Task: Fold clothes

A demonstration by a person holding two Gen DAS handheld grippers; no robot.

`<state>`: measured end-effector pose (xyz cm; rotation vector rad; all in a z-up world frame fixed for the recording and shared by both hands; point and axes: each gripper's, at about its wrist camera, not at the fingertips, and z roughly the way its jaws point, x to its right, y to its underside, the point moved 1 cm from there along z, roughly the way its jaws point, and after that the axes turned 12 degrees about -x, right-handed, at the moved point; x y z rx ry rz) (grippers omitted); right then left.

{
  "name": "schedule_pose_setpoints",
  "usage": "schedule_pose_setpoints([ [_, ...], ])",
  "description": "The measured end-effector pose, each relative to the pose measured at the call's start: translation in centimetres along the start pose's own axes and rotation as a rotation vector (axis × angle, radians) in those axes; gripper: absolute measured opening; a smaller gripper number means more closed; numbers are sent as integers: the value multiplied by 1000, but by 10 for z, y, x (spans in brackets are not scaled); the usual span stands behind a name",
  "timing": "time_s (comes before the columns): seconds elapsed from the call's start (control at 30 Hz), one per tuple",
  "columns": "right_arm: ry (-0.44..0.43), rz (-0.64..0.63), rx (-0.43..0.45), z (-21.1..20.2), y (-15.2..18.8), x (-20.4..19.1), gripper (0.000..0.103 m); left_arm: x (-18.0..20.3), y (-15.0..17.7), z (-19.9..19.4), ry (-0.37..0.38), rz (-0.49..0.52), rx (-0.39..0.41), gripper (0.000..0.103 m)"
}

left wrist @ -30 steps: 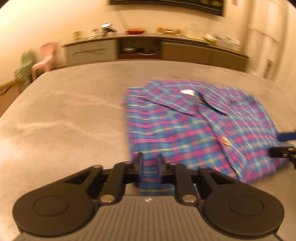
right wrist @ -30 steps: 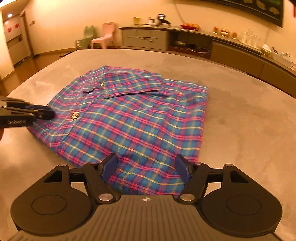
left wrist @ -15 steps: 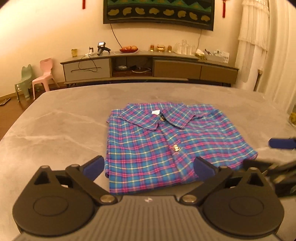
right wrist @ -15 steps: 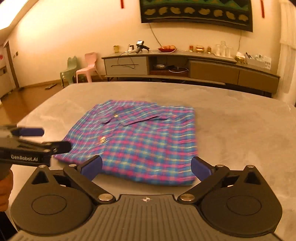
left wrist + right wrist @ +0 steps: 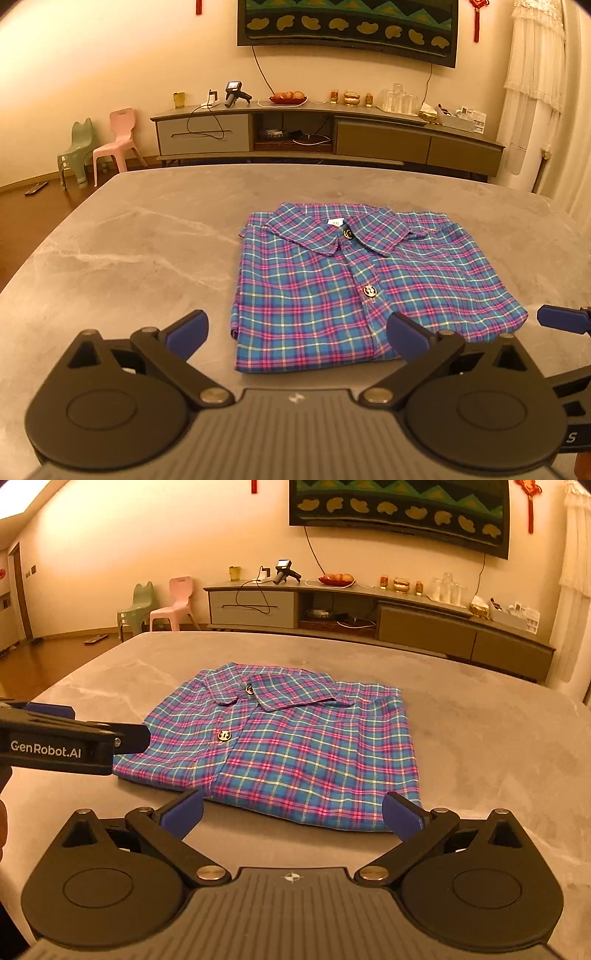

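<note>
A blue and pink plaid shirt lies folded into a neat rectangle on the grey marble table, collar up and buttons showing. It also shows in the right wrist view. My left gripper is open and empty, held just above the shirt's near edge. My right gripper is open and empty, a little back from the shirt's near edge. The left gripper shows from the side in the right wrist view, and a right fingertip shows in the left wrist view.
A long low sideboard with small items stands against the far wall beyond the table. Two small plastic chairs stand on the floor at the far left. A white curtain hangs at the right.
My left gripper has opened and let go of the shirt's near edge. Both grippers have pulled back and risen. The shirt now lies still and flat.
</note>
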<state>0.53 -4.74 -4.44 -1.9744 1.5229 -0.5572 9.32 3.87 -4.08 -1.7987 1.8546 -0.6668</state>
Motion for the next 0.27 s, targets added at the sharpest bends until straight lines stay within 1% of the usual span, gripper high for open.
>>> schedule_pose_setpoints([
  [0.13, 7, 21, 0, 2, -2, 2, 102, 0, 0, 0, 24, -9, -10, 103],
  [0.27, 2, 45, -5, 5, -4, 6, 102, 2, 2, -2, 35, -10, -2, 103],
])
